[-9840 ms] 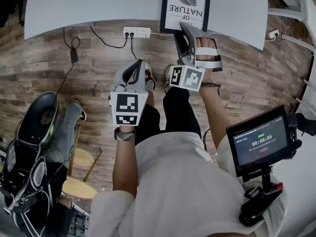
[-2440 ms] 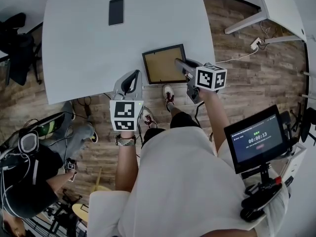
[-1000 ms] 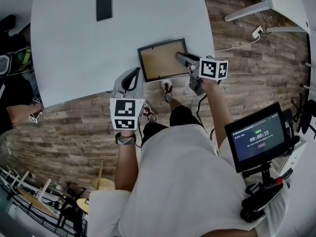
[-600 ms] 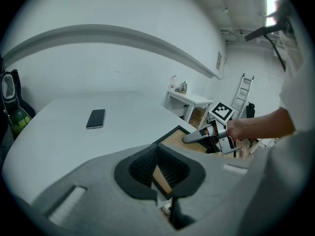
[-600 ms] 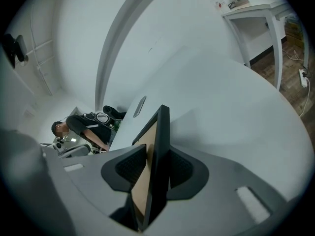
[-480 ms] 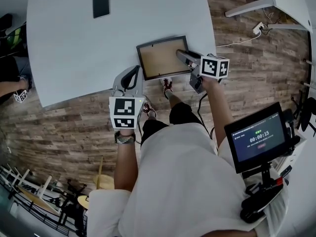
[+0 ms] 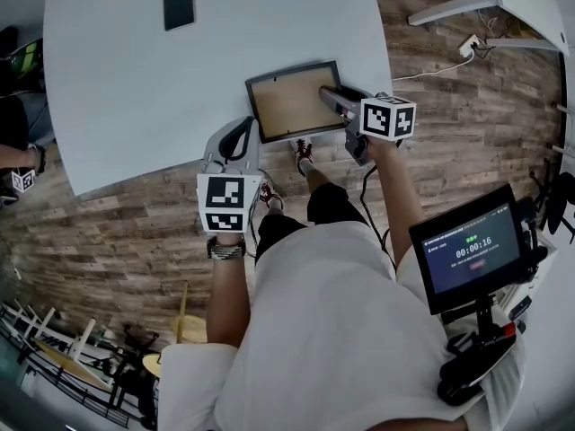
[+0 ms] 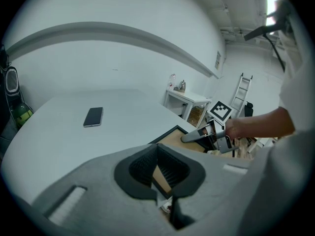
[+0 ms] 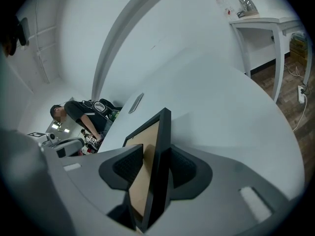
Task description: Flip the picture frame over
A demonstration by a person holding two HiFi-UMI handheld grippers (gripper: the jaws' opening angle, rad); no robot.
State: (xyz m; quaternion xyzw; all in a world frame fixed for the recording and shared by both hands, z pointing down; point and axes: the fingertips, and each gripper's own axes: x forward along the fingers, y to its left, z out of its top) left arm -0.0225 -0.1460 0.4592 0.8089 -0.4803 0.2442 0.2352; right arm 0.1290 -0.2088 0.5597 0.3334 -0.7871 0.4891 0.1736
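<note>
Hovering just off the table's [image 7: 135, 79] near edge, the left gripper [image 7: 239, 136] hangs with its jaws apart and nothing between them. At that table edge the right gripper [image 7: 329, 95] straddles the picture frame's [image 7: 286, 104] right rim. Its jaws have just been opening, and the rim sits loose between them. The frame lies on the table with its brown backing up, so the flip looks done. To finish well, spread the jaws fully, then draw straight back so neither pad drags the frame off the table. A phone [image 7: 178, 0] lies toward the table's far side.
</note>
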